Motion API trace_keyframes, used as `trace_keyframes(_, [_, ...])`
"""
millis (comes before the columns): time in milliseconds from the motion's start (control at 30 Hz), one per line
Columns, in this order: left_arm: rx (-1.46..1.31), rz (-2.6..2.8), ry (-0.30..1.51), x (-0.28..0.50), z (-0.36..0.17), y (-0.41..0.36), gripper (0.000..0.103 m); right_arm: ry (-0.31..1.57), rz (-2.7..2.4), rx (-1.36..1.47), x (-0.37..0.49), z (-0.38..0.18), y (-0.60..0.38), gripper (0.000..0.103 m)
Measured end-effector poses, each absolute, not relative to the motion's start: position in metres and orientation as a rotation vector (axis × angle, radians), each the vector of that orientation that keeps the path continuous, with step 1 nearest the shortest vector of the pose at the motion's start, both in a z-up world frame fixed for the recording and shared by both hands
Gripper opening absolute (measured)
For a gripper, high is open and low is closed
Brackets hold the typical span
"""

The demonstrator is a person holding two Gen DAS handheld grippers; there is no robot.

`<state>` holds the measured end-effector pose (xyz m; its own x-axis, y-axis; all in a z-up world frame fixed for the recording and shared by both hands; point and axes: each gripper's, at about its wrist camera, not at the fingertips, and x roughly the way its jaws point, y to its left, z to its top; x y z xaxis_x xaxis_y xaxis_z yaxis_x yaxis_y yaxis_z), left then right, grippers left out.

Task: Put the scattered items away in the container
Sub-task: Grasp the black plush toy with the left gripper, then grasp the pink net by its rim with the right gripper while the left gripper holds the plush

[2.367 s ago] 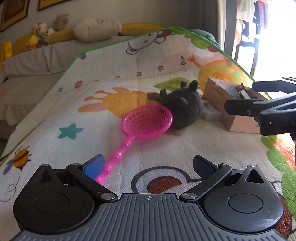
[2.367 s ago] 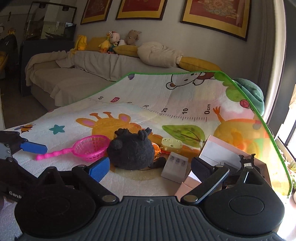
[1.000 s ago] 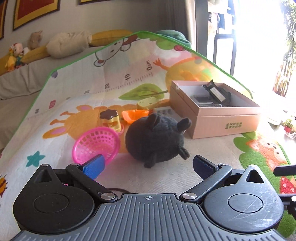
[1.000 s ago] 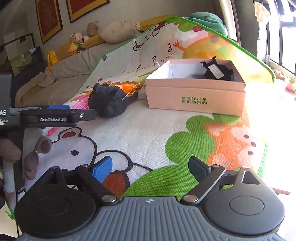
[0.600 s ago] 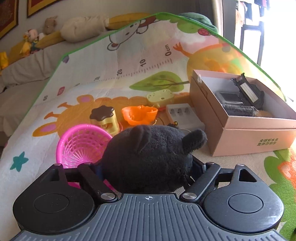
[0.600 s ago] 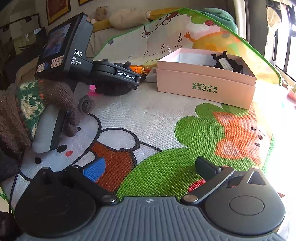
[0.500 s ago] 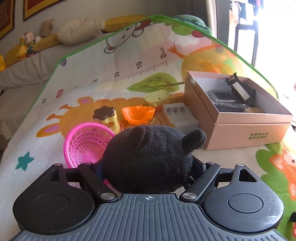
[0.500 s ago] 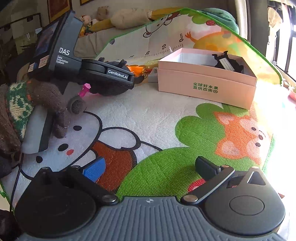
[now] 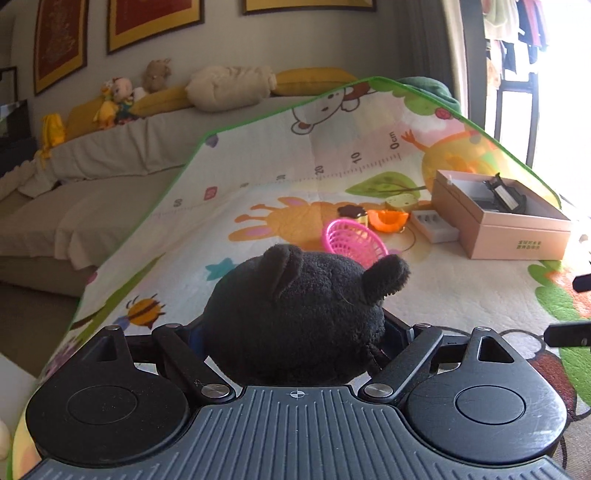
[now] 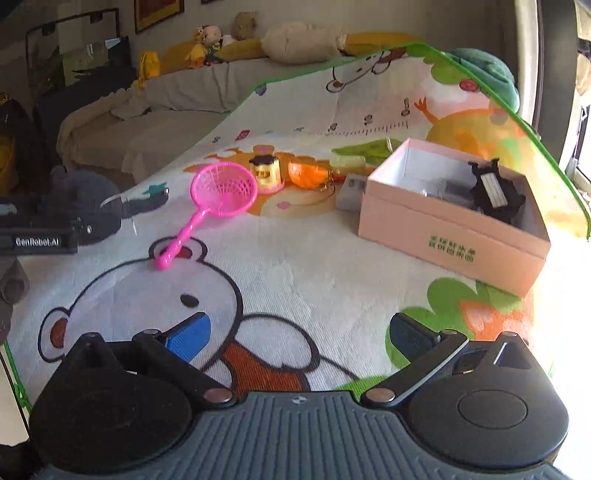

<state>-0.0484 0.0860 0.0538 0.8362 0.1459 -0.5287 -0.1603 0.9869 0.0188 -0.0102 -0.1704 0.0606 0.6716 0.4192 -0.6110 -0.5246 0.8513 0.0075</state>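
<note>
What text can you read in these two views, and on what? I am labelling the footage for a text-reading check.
"GenRobot.AI": white letters on the side of the black left gripper, seen from the right wrist.
"0cm", "10", "20": ruler scale printed on the cartoon play mat; the further ruler numbers are too blurred.
Green printing on the side of the pink cardboard box: two short lines, too small to read.
Framed red pictures on the wall: no legible text.

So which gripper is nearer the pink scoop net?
Left. The left gripper, holding the black plush toy, hangs just beside the pink scoop net; the right gripper sits further back, empty.
</note>
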Motion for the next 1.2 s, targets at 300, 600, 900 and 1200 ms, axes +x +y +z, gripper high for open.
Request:
trace_keyframes(300, [-0.127,0.095,0.59,-0.058,0.022,0.114,0.09,0.543,0.606,-0.27,0.06,0.086,-0.038,0.103])
trace_keyframes(600, [-0.16,0.037,0.584,-0.07,0.015,0.114,0.092,0.689,0.606,-0.431,0.11,0.031,0.035,0.073])
trace_keyframes(900, [-0.102,0.031,0.566,-0.059,0.026,0.091,0.09,0.674,0.597,-0.352,0.072,0.055,-0.046,0.063])
trace_keyframes(1200, [0.006,-0.157,0.587,-0.025,0.03,0.014,0.087,0.675,0.422,-0.359,-0.002,0.056,-0.189,0.063])
